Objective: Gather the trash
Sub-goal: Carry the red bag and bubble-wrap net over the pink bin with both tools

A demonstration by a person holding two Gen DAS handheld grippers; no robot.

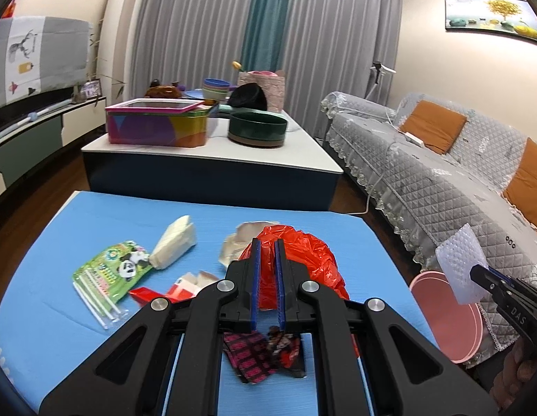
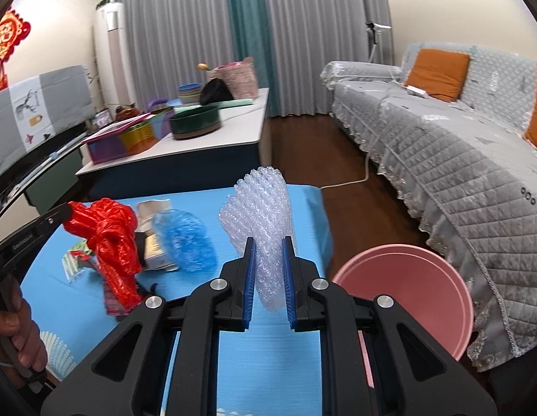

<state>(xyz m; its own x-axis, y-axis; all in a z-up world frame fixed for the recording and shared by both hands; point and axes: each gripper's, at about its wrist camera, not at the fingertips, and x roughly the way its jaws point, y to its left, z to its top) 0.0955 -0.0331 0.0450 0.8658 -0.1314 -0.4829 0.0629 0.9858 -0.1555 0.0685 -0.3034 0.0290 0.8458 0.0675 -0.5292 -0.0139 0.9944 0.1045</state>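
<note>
Your left tool (image 1: 266,242) is clamped on a crumpled red plastic bag (image 1: 303,260); its blue pads are almost together, with the thin film pinched between them. In the right wrist view you can see this bag (image 2: 109,232) hanging from the tip of the left tool (image 2: 69,212), lifted above the blue bench (image 2: 268,364).

Your right tool (image 2: 268,242) is clamped on a folded sheet of clear bubble wrap (image 2: 260,215), which stands up between the pads and also hangs a little below them. In the left wrist view the same sheet (image 1: 459,263) is at the right edge of the bench, held over the round pink plastic bin (image 1: 449,315). This bin stands on the floor, between the bench and the grey quilted sofa (image 1: 442,180).

More trash lies on the blue bench (image 1: 60,242): a green snack packet with a panda picture (image 1: 112,270), with clear straws in a wrapper (image 1: 102,301) touching its lower edge; a whitish wrapped block (image 1: 175,242) just beside the packet; a red and white torn carton (image 1: 178,287); a dark pink checked wrapper (image 1: 258,353) under your left tool. In the right wrist view a second piece of clear bubble wrap (image 2: 185,239) lies flat near the red bag.

Your hand (image 2: 15,332) grips the handle of the left tool at the lower left.
</note>
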